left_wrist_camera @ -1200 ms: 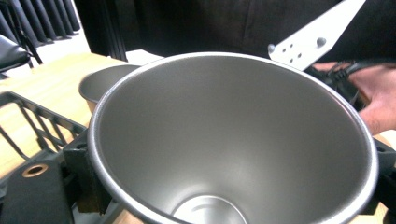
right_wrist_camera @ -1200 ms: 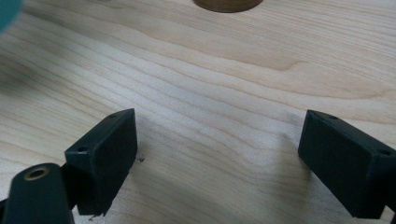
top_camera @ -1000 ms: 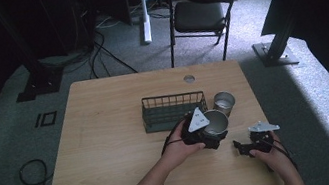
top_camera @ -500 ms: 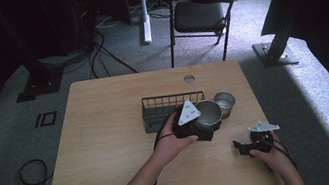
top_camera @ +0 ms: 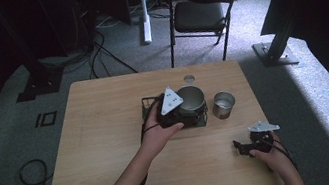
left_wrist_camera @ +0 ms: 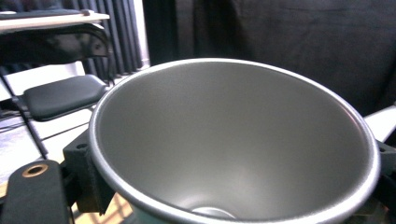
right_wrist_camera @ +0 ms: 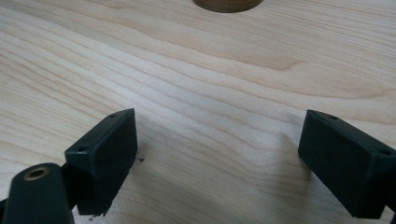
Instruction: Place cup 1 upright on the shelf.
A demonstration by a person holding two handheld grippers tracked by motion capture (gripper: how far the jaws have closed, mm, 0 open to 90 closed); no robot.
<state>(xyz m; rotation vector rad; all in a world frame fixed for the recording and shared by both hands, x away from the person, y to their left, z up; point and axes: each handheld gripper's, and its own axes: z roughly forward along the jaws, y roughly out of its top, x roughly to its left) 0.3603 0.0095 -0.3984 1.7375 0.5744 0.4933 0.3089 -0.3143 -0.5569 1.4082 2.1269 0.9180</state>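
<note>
Steel cup [top_camera: 190, 99] clamped in left claw [top_camera: 179, 112] (above wire basket [top_camera: 147, 106]), right claw [top_camera: 247, 147] empty, agape

The right gripper [right_wrist_camera: 219, 163] holds its two black jaws wide apart above the pale, grained wooden table [right_wrist_camera: 210, 70]. At twelve o'clock sits a round brown wooden disc [right_wrist_camera: 228, 4], cut off by the frame.

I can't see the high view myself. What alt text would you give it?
A person's left gripper holds a metal cup over a wire basket on a wooden table. A smaller cup stands to the right of the basket, and the right gripper rests open near the table's near edge. A black chair stands beyond.
</note>
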